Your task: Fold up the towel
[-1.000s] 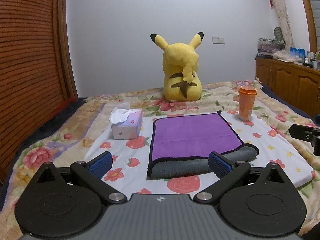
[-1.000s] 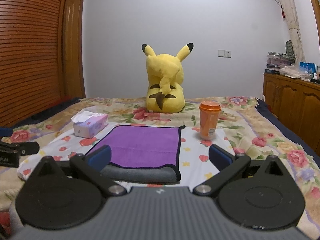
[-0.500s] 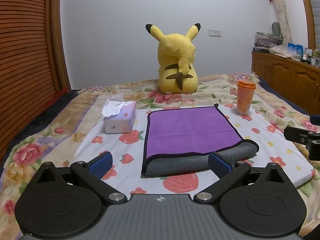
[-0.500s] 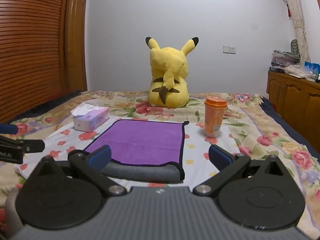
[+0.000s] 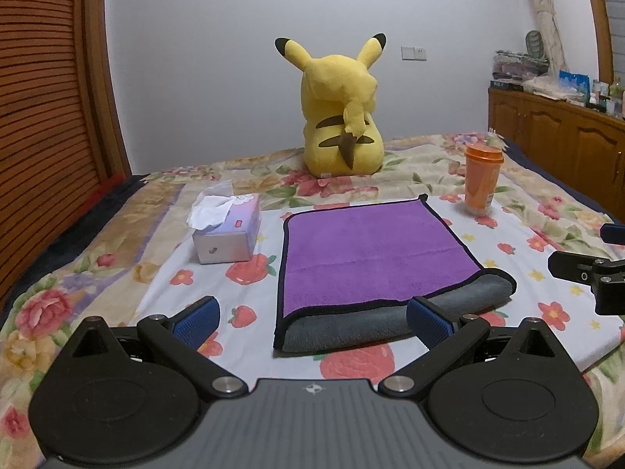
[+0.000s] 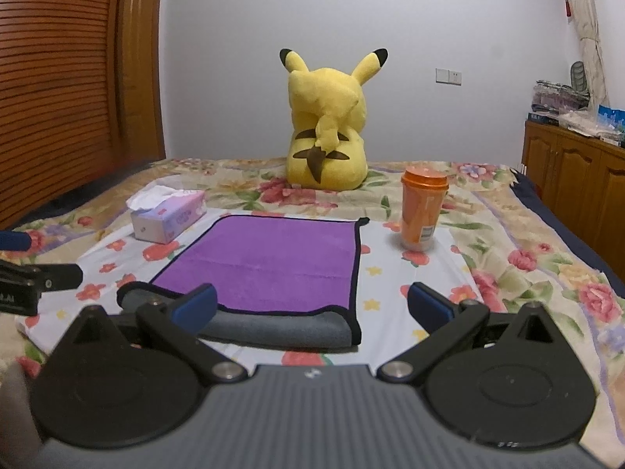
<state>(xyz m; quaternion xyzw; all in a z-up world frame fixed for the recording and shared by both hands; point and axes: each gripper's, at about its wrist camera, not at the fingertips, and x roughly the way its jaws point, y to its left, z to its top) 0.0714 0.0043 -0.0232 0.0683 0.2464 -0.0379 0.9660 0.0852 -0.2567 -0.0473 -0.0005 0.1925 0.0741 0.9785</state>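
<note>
- Purple towel point(image 5: 371, 258) lies flat on the bed point(image 5: 547, 234), one fold apparently made: purple layer over grey.
- Left gripper point(image 5: 312, 316) and right gripper point(image 6: 310, 303) hang just before its near edge, jaws apart, holding nothing.
- Likely left: further folds.

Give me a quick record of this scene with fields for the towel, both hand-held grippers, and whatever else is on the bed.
towel: purple towel with grey underside, folded, flat on the bed
left hand-held gripper: open, holding nothing, short of the towel's near edge
right hand-held gripper: open, holding nothing
left of towel: tissue box
right of towel: orange cup, upright
behind towel: yellow plush toy, back turned
</note>
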